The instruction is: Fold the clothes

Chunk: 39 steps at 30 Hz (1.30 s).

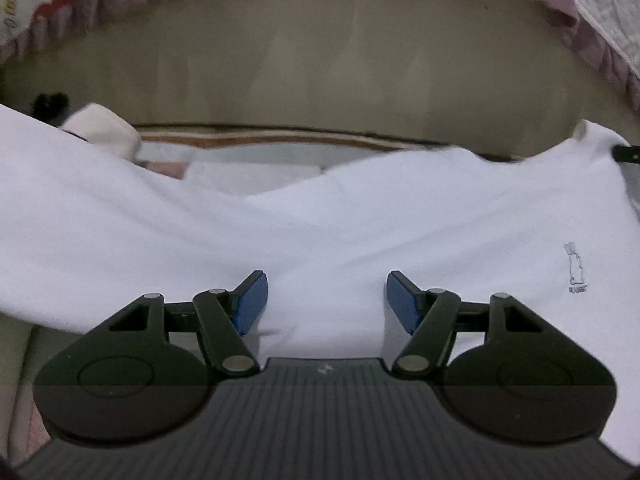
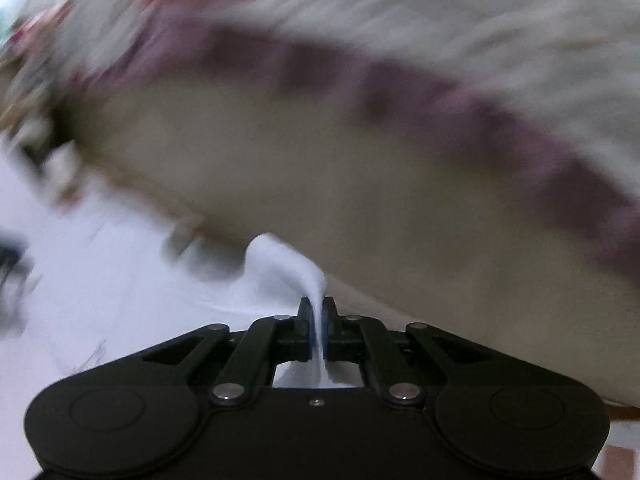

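Observation:
A white garment with a small rabbit print at its right spreads across the left wrist view. My left gripper is open, its blue pads apart just above the cloth, holding nothing. In the right wrist view my right gripper is shut on a pinched fold of the same white garment, which rises from between the fingers and trails off to the left. That view is blurred by motion. A black part of the right gripper shows at the garment's far right corner in the left wrist view.
A beige bed side rises behind the garment, topped by a quilt with a purple ruffle. Folded pale cloth and a cream bundle lie behind the garment. A small black object sits far left.

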Each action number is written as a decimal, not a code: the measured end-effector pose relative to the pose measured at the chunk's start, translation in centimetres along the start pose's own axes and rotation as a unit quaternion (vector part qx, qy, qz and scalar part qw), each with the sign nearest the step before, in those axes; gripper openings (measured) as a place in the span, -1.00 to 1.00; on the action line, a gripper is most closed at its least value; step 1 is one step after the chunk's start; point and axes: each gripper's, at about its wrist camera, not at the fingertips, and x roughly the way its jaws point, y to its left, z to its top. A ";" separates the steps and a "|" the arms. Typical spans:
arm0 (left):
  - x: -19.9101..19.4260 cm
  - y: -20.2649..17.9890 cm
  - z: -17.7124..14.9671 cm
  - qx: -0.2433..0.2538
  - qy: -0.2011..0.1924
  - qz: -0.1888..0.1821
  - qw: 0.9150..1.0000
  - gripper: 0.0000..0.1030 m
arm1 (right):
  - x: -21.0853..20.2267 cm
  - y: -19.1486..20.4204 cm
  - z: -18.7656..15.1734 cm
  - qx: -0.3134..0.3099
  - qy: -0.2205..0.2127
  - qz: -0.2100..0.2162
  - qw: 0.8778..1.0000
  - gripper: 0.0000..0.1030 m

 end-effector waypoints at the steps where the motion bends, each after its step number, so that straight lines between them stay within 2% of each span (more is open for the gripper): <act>1: 0.2 -0.2 0.0 0.007 -0.001 0.006 1.000 0.28 | 0.1 -0.2 -0.1 0.003 -0.001 -0.011 1.000 -0.93; 5: 1.2 -1.0 -0.7 0.045 0.007 0.036 0.998 0.29 | 2.0 0.7 -1.3 -0.015 0.027 -0.041 0.999 -0.92; 7: 1.7 -1.3 -1.1 0.062 0.017 0.051 0.997 0.31 | 3.4 0.7 -1.7 -0.002 0.047 -0.051 0.998 -0.91; 9: 2.0 -1.4 -1.2 0.066 0.029 0.062 0.995 0.34 | 4.7 0.0 -2.1 0.027 0.066 -0.090 0.993 -0.91; 11: 2.0 -0.9 -1.0 0.056 0.030 0.067 0.996 0.38 | 5.0 -1.5 -2.5 0.065 0.075 -0.144 0.985 -0.75; 13: 2.1 -0.3 -0.9 0.043 0.026 0.078 0.996 0.38 | 3.5 -3.0 -2.9 0.120 0.078 -0.160 0.977 -0.69; 14: 2.3 0.1 -0.9 0.038 0.024 0.081 0.996 0.41 | 2.3 -3.6 -3.1 0.146 0.076 -0.155 0.974 -0.69; 15: 2.6 0.6 -0.9 0.031 0.022 0.078 0.996 0.43 | 0.5 -3.9 -3.6 0.166 0.072 -0.145 0.973 -0.54; 16: 2.8 1.0 -0.8 0.021 0.022 0.075 0.997 0.47 | -1.5 -4.2 -4.1 0.185 0.067 -0.135 0.971 -0.27; 18: 2.9 1.8 -0.5 -0.001 0.023 0.068 0.997 0.50 | -5.3 -4.6 -5.3 0.223 0.060 -0.119 0.966 -0.03; 19: 3.0 2.2 -0.4 -0.012 0.024 0.065 0.998 0.52 | -7.4 -4.8 -6.2 0.243 0.064 -0.113 0.961 -0.03; 21: 3.1 2.7 -0.4 -0.017 0.021 0.075 0.997 0.54 | -10.7 -5.0 -8.2 0.286 0.076 -0.110 0.949 0.00; 22: 3.1 2.9 -0.4 -0.018 0.019 0.082 0.996 0.54 | -12.1 -5.0 -9.4 0.316 0.084 -0.110 0.939 0.06; 25: 3.1 3.4 -0.5 -0.020 0.013 0.102 0.995 0.54 | -15.5 -5.2 -13.3 0.410 0.106 -0.105 0.900 0.09; 27: 3.1 3.8 -0.5 -0.022 0.009 0.115 0.993 0.53 | -16.0 -5.3 -15.5 0.477 0.110 -0.079 0.868 0.10; 28: 3.1 4.0 -0.5 -0.022 0.007 0.121 0.992 0.53 | -15.7 -5.0 -15.6 0.479 0.108 -0.080 0.867 0.12; 30: 3.1 4.4 -0.6 -0.024 0.003 0.135 0.991 0.53 | -14.7 -4.2 -15.4 0.463 0.102 -0.095 0.876 0.14; 33: 3.0 6.0 -0.6 -0.064 0.004 0.116 0.991 0.53 | -13.3 -3.0 -15.0 0.437 0.092 -0.118 0.887 0.27; 35: 2.9 6.9 -0.5 -0.087 0.003 0.110 0.990 0.48 | -12.4 -2.3 -14.7 0.420 0.086 -0.133 0.893 0.45; 37: 3.1 7.2 -0.4 -0.084 -0.005 0.124 0.989 0.40 | -11.4 -1.5 -14.4 0.403 0.079 -0.148 0.900 0.71; 39: 3.3 7.4 -0.4 -0.080 -0.013 0.137 0.987 0.32 | -10.5 -0.7 -14.2 0.385 0.073 -0.163 0.905 0.66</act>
